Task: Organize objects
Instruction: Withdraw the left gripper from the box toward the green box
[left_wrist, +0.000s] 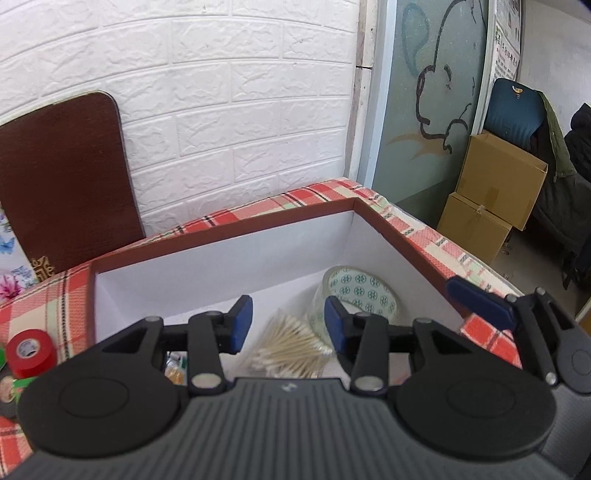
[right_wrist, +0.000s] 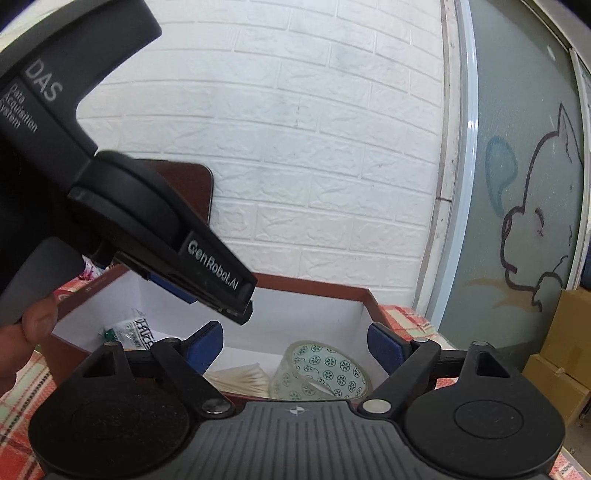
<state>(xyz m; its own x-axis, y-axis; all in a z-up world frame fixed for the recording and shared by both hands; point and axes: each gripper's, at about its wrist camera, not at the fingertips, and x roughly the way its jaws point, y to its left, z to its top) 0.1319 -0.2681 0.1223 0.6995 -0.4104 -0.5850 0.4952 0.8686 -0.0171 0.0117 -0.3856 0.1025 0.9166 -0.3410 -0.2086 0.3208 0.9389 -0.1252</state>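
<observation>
An open box (left_wrist: 221, 230) with a red-brown rim and white inside stands on the checked cloth. Inside it lie a clear tape roll (left_wrist: 356, 295) with a green pattern, a bag of cotton swabs (left_wrist: 291, 349) and a small printed packet (right_wrist: 138, 332). My left gripper (left_wrist: 288, 323) hangs over the box, open, with the swabs lying below the gap and no pad touching them. My right gripper (right_wrist: 295, 343) is open at the box's near right, above the tape roll (right_wrist: 319, 371), holding nothing. One of its blue pads (left_wrist: 480, 301) shows at the right of the left wrist view.
A red tape roll (left_wrist: 31, 349) and other rolls sit on the cloth left of the box. A dark brown board (left_wrist: 62, 181) leans on the white brick wall behind. Cardboard boxes (left_wrist: 498, 184) stand on the floor to the right. A hand (right_wrist: 33, 325) grips the left tool.
</observation>
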